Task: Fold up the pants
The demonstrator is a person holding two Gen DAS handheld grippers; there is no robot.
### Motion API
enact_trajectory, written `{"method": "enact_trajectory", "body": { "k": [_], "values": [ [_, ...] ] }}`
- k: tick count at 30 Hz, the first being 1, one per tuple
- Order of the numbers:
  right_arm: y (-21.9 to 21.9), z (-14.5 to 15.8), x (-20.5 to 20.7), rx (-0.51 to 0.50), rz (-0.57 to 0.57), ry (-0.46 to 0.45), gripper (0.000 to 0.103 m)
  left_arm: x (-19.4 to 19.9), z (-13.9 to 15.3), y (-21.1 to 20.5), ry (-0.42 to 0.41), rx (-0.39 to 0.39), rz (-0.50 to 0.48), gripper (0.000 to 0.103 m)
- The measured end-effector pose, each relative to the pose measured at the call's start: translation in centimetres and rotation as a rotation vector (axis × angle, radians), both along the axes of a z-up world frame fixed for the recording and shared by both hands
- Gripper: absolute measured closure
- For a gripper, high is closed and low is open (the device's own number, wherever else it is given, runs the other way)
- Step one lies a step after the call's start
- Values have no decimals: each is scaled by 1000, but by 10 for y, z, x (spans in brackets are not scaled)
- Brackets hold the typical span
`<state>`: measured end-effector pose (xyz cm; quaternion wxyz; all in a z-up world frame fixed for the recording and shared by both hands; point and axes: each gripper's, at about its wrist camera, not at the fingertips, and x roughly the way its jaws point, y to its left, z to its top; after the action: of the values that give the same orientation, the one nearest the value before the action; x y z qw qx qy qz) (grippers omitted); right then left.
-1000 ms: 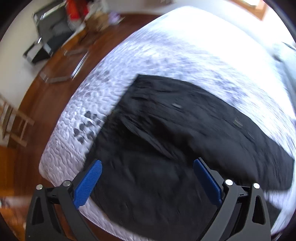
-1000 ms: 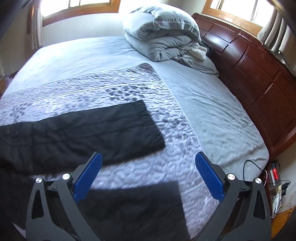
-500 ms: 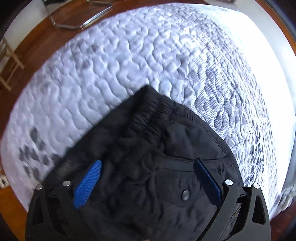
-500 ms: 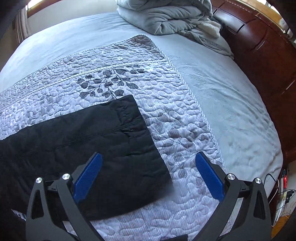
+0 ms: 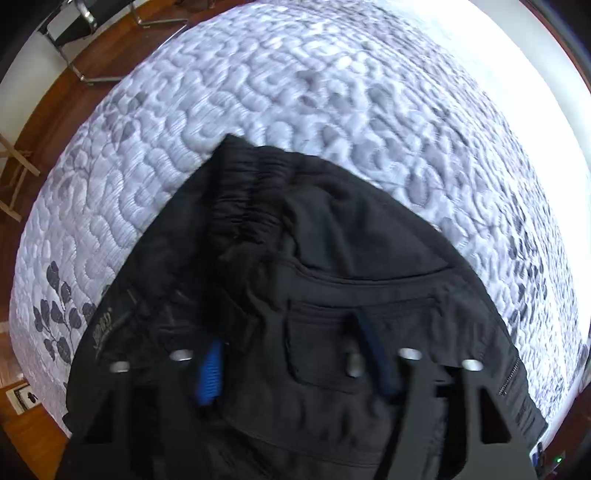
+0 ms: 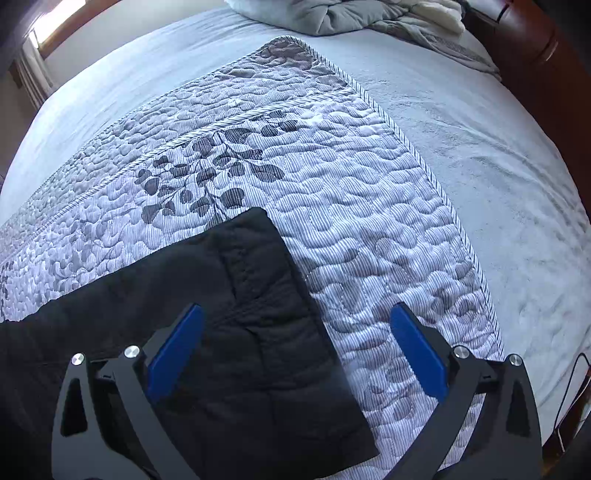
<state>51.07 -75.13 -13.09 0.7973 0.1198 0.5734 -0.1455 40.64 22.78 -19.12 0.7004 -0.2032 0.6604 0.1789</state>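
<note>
Pants [image 5: 332, 295]: black, spread flat on a quilted bedspread [image 5: 332, 92]; waist end under the left gripper, leg-hem end under the right.

Left gripper [image 5: 295, 354]: blurred, pitched steeply down over the waist area. Its blue pads [image 5: 210, 369] stand closer together than the right gripper's, with a pocket flap and a fold of black cloth between them. Cannot tell whether they pinch the cloth or only hover at it. Just ahead of the fingers: pocket seam, then the gathered elastic waistband [image 5: 251, 199], farthest from the claw. Left of the left finger: small pale lettering on the cloth, blurred, unreadable. Right of the right finger: a short zipper [image 5: 509, 380]. Beyond the bedspread edge, far ahead-left: wood floor [image 5: 55, 122] and metal chair legs.

Right gripper [image 6: 295, 350]: released, fingers wide apart, angled down above the hem end [image 6: 258, 314]. Left pad sits over black cloth; right pad over bare quilt [image 6: 369, 229]. The hem's far corner lies just ahead of the claw. Farther ahead: grey leaf print on the quilt, a corded border, plain pale sheet [image 6: 498, 166], then a bundled grey comforter [image 6: 351, 16] at the far edge. Far right: dark wood bed frame [image 6: 532, 59].
</note>
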Motion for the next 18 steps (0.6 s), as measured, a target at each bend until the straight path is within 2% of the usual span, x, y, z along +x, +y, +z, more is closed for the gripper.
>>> {"method": "enact_trajectory", "body": {
  "k": [1,3,6,8,12,16,17,18],
  "values": [
    [-3,0,3,26,3,-7,3,17,6,-6,4,11,-14,59],
    [-10,0,10,80,1,-18,3,23,10,-27,16,57,-60,78],
    [-19,-7,21,171,-4,-15,3,38,10,-54,25,94,-110,90],
    [-20,-15,31,184,1,14,3,39,12,-64,24,104,-118,92],
    [-18,-31,50,131,19,73,3,40,20,-79,11,100,-115,94],
    [-9,-41,64,72,41,109,4,21,40,-90,-16,100,-105,94],
    [-6,-40,66,62,51,109,7,20,42,-92,-17,109,-116,94],
    [-2,-40,68,59,70,112,19,20,46,-97,-17,123,-131,94]
  ]
}}
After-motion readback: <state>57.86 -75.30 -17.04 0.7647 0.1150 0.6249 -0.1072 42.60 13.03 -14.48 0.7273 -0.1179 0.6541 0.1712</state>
